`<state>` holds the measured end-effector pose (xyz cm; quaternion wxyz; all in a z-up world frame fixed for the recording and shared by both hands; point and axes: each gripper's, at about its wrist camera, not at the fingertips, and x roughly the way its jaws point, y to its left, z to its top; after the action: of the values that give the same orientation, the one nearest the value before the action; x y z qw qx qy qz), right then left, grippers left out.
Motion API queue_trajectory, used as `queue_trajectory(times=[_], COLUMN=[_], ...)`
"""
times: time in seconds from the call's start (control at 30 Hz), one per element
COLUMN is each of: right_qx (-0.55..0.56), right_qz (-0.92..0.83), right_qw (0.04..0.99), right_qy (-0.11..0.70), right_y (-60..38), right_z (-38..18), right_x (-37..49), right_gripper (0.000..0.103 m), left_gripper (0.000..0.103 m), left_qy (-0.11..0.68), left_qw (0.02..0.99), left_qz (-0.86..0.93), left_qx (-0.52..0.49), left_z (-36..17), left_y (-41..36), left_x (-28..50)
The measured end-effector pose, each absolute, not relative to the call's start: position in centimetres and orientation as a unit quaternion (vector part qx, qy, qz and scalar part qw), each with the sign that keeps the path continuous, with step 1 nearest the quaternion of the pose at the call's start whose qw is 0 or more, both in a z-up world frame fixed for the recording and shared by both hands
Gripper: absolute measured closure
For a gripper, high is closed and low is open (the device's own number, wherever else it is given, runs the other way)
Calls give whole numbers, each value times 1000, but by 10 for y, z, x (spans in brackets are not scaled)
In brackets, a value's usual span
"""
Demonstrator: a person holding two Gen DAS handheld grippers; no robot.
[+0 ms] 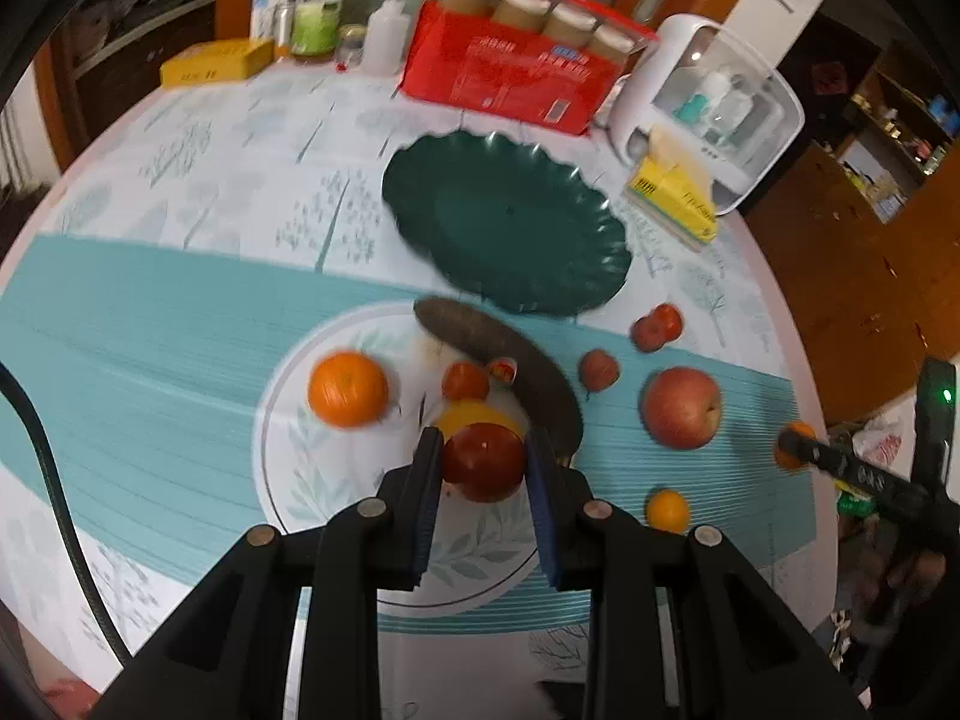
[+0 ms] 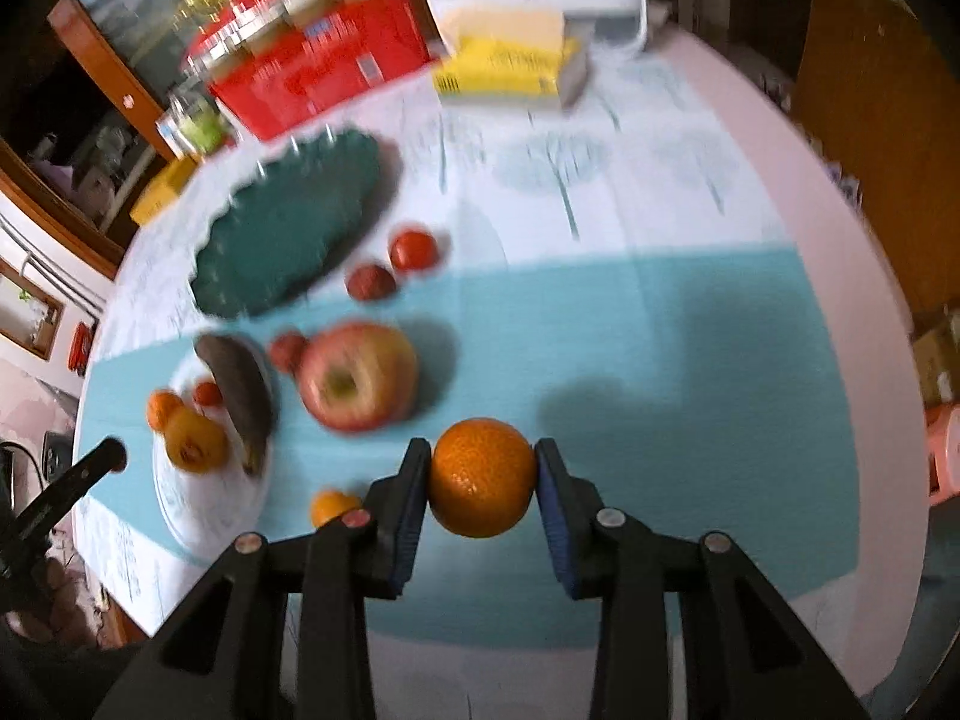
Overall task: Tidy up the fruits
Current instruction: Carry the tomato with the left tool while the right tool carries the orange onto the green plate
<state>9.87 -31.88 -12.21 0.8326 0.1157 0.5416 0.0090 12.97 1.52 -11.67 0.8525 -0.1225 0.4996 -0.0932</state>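
Observation:
My left gripper (image 1: 483,456) is shut on a dark red round fruit (image 1: 483,471), held just above the white plate (image 1: 282,480). On that plate lie an orange (image 1: 348,387), a small tomato (image 1: 465,381), a yellow fruit (image 1: 477,414) and a long dark vegetable (image 1: 498,354). My right gripper (image 2: 483,474) is shut on an orange (image 2: 483,480), lifted over the teal cloth. An apple (image 2: 357,375) and a small orange (image 2: 330,507) rest on the cloth nearby. The dark green scalloped plate (image 1: 504,222) holds nothing.
Small red fruits (image 1: 657,327) (image 1: 598,369) lie between the green plate and the apple (image 1: 681,408). At the back of the round table stand a red box (image 1: 510,72), a white appliance (image 1: 708,114), a yellow tissue pack (image 1: 675,195) and bottles (image 1: 315,24).

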Motion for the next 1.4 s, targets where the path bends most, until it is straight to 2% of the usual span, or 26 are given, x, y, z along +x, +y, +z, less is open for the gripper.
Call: queue_trajectory(times=[0.2,0.5,0.9,1.1,1.3,1.4], right_qx=[136,119,64,29,34,36], right_qz=[8,32,99,139,150,150], right_qw=[861,878,877,863,850,845], right_qy=[490,463,466,485,503,512], right_y=[-315,-277,-213,-188,-180,-178], right_z=[-93,-70,-99,-125,-145,-153], right_x=[125,169,240,255,263,266], right_gripper=[68,68,68,68,67,67], left_gripper=[77,77,77,77,77,70], left_qy=[480,469,502,522,542,549], left_qw=[864,867,846,825,813,810], left_qz=[-116,-133,-126,-141,-145,-138], left_qx=[-97,-100,-132,-165,-158,-154], left_z=[-83,-76,-129,-164,-186,-191], left_y=[24,26,33,31,19,17], left_x=[153,213,303,319,327,329])
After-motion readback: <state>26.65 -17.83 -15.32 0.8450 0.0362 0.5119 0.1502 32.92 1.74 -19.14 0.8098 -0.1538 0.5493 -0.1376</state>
